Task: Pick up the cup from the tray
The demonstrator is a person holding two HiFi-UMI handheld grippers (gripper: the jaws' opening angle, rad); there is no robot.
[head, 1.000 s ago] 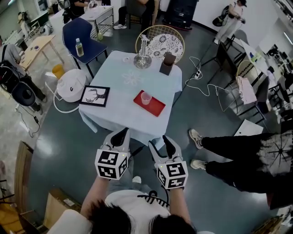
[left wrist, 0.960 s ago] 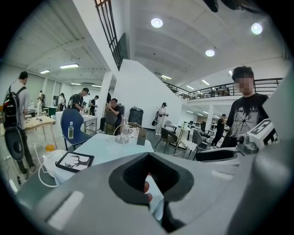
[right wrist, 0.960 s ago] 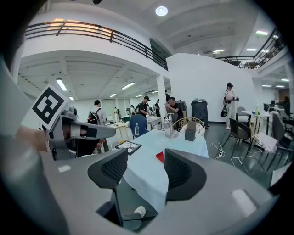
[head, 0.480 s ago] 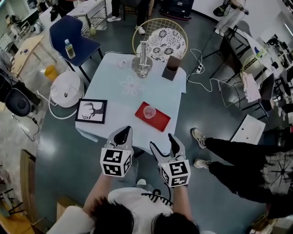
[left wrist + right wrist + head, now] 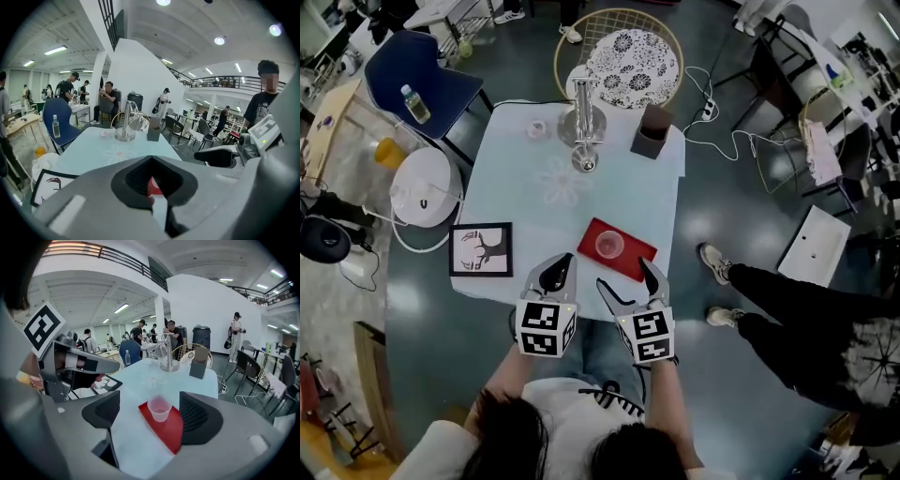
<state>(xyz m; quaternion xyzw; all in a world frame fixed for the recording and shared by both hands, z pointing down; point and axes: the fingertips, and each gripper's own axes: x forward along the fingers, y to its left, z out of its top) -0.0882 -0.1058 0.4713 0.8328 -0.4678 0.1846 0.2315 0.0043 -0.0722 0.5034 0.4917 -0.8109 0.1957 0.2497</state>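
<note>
A clear plastic cup point(image 5: 607, 246) stands upright on a red tray point(image 5: 630, 258) near the front edge of the pale blue table point(image 5: 534, 216). In the right gripper view the cup point(image 5: 160, 409) and tray point(image 5: 171, 432) sit just ahead, framed by the two spread jaws. My right gripper point(image 5: 632, 287) is open and empty, a little short of the tray. My left gripper point(image 5: 553, 274) hovers over the table's front edge, left of the tray, jaws together. In the left gripper view only a sliver of the tray point(image 5: 153, 187) shows through its shut jaws.
A silver stand point(image 5: 583, 117) and a dark box point(image 5: 652, 131) stand at the table's far end. A framed picture point(image 5: 481, 249) lies at the front left corner. A blue chair point(image 5: 422, 84), a wicker chair point(image 5: 623, 66), a white appliance point(image 5: 422, 187) and a bystander's legs point(image 5: 787, 300) surround the table.
Both grippers have moved forward to the table's front edge, and the tray with the cup now lies just ahead of them. The cup has not moved on the tray.
</note>
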